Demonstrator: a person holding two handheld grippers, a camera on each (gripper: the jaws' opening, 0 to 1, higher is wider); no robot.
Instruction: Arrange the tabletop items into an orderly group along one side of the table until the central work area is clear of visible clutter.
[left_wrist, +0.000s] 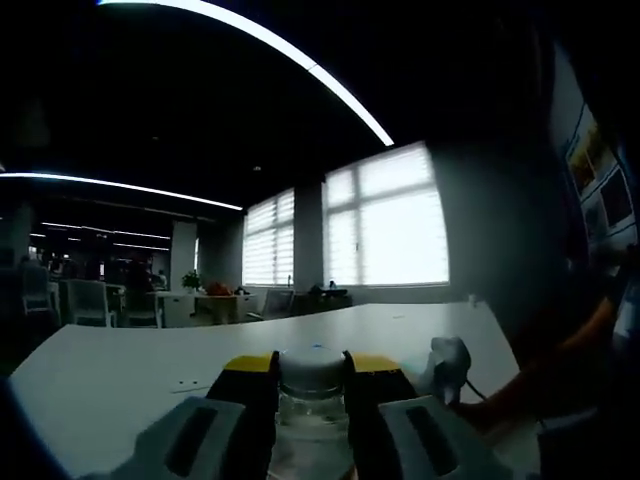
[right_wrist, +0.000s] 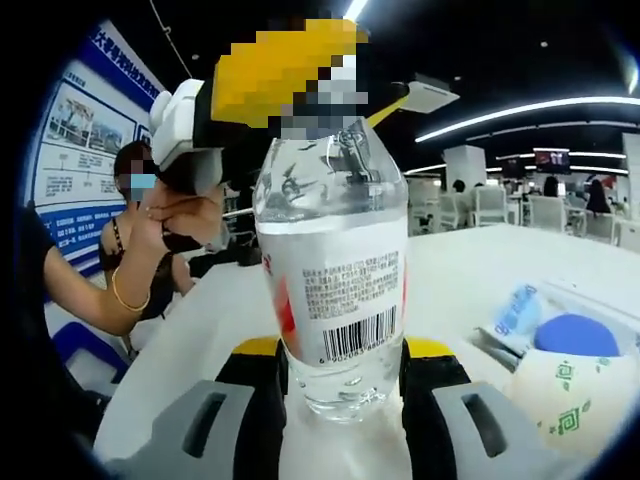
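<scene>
We see the water bottle (right_wrist: 335, 270) upright over the white table (right_wrist: 470, 270), both grippers clamping it: our left gripper (left_wrist: 312, 375) on its cap (left_wrist: 313, 368), our right gripper (right_wrist: 340, 365) on its base. A paper roll (right_wrist: 565, 400) sits just right.

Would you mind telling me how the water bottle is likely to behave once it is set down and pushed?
The water bottle looks nearly full, so probably heavy for its size. It is tall and narrow, so a high push may tip it. Its smooth clear plastic could slip between the right gripper jaws.
</scene>
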